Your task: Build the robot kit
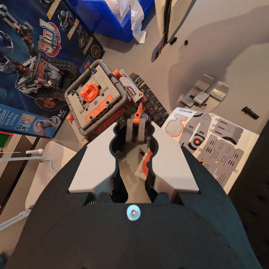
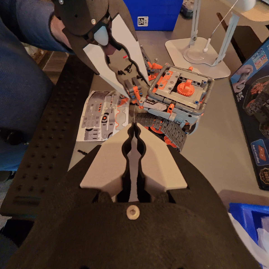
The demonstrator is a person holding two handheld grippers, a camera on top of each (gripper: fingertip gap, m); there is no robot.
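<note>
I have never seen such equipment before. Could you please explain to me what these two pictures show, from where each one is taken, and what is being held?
A person holds two hand-operated grippers; each carries a camera looking forward along its two fingers. One picture comes from the left gripper, the other from the right gripper, which also sees the left one from outside.

The left gripper is shut on a small grey and orange brick piece, beside a brick-built tracked vehicle with an orange gear on top. The right gripper is shut and seems to hold nothing.

Also on the grey table: a sticker sheet, the toy's printed box, a blue bin, a white lamp base and loose black pins.
</note>
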